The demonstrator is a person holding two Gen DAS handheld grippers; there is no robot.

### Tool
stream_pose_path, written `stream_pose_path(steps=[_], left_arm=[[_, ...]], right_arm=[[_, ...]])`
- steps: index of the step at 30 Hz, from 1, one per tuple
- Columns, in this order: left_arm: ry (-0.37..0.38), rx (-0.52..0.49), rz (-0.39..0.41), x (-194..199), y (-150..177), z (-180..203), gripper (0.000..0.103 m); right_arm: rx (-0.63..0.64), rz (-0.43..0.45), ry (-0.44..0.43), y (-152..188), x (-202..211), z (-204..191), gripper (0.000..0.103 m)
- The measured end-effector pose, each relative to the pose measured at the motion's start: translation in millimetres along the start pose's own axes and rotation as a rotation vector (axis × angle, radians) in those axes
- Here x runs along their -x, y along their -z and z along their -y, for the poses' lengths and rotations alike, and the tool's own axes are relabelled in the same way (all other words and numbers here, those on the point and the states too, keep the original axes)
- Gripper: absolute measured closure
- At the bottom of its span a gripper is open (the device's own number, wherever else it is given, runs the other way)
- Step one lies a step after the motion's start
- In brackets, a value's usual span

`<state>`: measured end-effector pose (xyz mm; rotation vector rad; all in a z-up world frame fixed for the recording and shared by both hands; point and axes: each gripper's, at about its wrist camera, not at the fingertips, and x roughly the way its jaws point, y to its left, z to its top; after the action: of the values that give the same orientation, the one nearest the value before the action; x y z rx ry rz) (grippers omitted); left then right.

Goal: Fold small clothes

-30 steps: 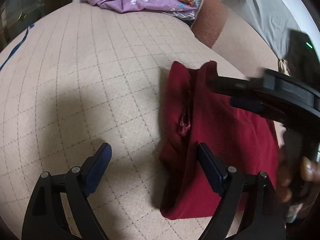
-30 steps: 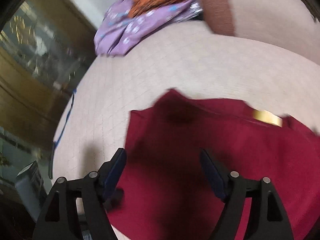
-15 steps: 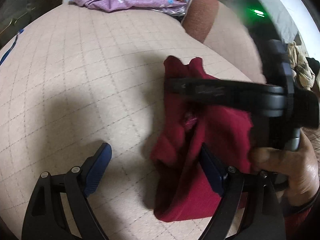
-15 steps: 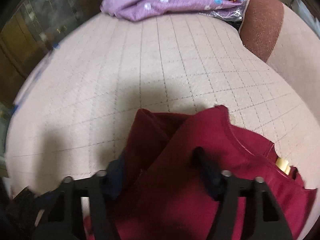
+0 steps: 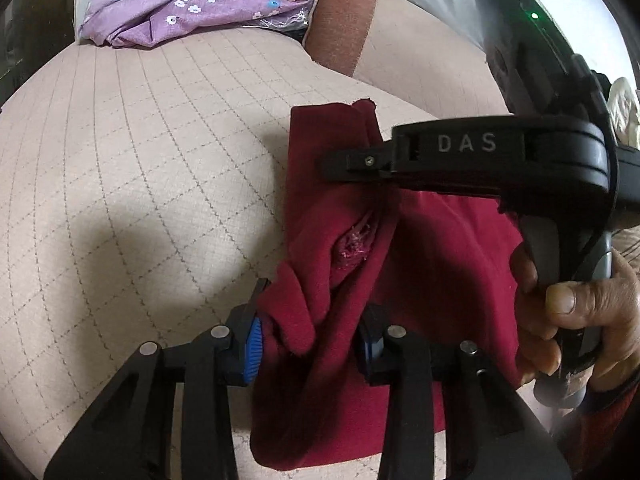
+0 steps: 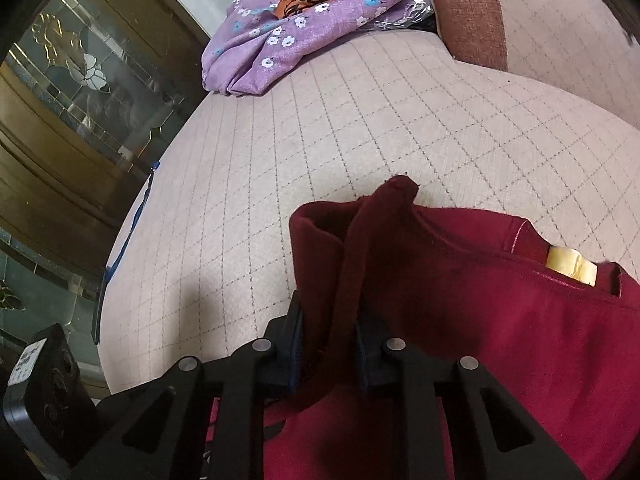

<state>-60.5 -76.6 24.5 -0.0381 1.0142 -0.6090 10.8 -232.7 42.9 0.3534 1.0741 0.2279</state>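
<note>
Both grippers pinch the red garment on the sofa seat.

We see the left gripper (image 5: 308, 344), its jaws having just been closing, now narrow and pressing a bunched fold of the red garment (image 5: 440, 264) between the blue pads. In its view the right gripper (image 5: 344, 162) reaches across the cloth, held by a hand (image 5: 576, 320). In the right wrist view the right gripper (image 6: 330, 346), also just closed in, clamps a raised ridge of the garment (image 6: 480, 320). The cloth lies on the beige quilted cushion (image 6: 320, 140); a purple flowered cloth (image 6: 272, 40) sits well apart at the far edge.
</note>
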Motion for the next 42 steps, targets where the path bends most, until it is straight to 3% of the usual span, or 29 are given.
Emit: stream_pose_path(steps=[3, 6, 14, 17, 19, 23, 24, 25, 28, 34, 42], left_arm=[[0.005, 0.008, -0.003, 2, 2, -2, 0.070], [0.001, 0.003, -0.002, 4, 5, -2, 0.070], [0.003, 0.016, -0.017, 1, 3, -8, 0.069], [-0.014, 0.017, -0.017, 0, 2, -11, 0.058], [-0.031, 0.008, -0.011, 2, 3, -12, 0.050], [-0.020, 0.025, -0.019, 3, 5, -15, 0.050], [-0.014, 0.027, -0.021, 4, 5, -15, 0.055], [0.006, 0.033, -0.024, 5, 6, -14, 0.068], [0.029, 0.047, -0.012, 15, 6, -9, 0.077], [0.062, 0.038, 0.044, 42, 4, 20, 0.080], [0.115, -0.073, 0.062, 57, 2, 95, 0.080]], right_arm=[[-0.005, -0.015, 0.005, -3, -5, -2, 0.073], [-0.032, -0.035, 0.008, -6, -12, -3, 0.050], [0.052, -0.030, 0.096, -8, -33, -24, 0.049], [0.060, -0.006, 0.094, -6, -31, -21, 0.053], [0.061, 0.004, 0.079, -3, -27, -17, 0.063], [0.038, 0.029, 0.028, 0, -14, -8, 0.074], [0.033, 0.038, 0.020, 1, -10, -7, 0.077], [0.029, 0.046, 0.013, 1, -7, -6, 0.079], [0.025, 0.068, 0.000, 3, 4, -6, 0.081], [0.016, 0.143, 0.000, 12, 44, -1, 0.083], [0.069, 0.211, 0.069, 21, 115, 12, 0.083]])
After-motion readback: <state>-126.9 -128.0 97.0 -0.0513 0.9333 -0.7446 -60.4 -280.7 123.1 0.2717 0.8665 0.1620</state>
